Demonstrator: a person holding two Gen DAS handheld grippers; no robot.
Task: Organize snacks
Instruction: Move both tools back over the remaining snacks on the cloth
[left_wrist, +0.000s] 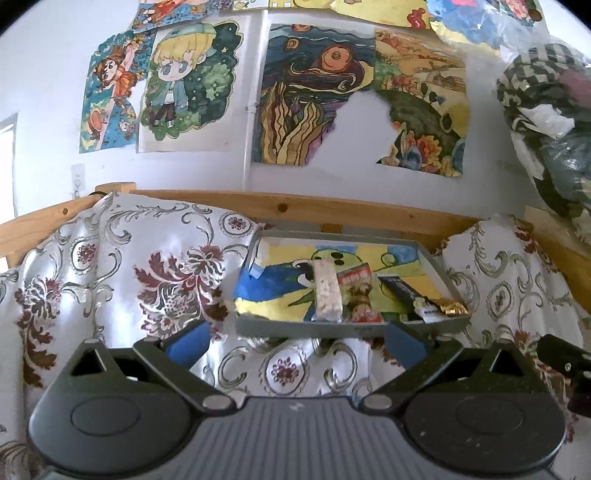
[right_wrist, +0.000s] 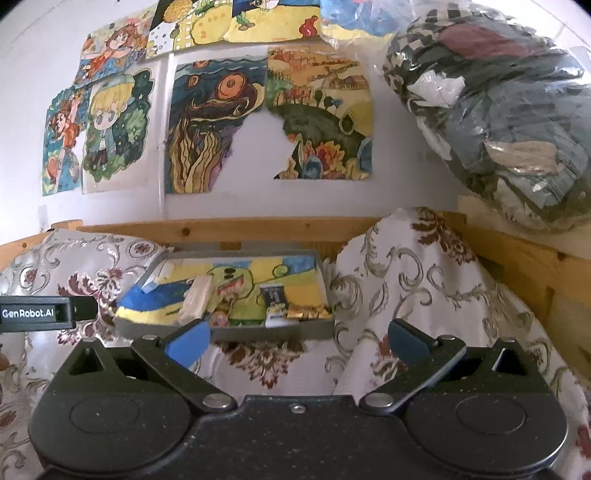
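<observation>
Floral bedspread (left_wrist: 110, 280) carries grey tray (left_wrist: 314, 328) of snacks; left hand-held gripper (left_wrist: 295, 341) and right hand-held gripper (right_wrist: 297, 341) both spread wide, empty.

A white wall (left_wrist: 44, 74) carries taped-up coloured drawings (left_wrist: 317, 96), one torn at its lower edge. Below the drawings runs a pine bed rail (left_wrist: 288, 208). Below the rail lies floral damask fabric (left_wrist: 122, 269). Right of the drawings sits a clear bag of clothes (right_wrist: 498, 110).
</observation>
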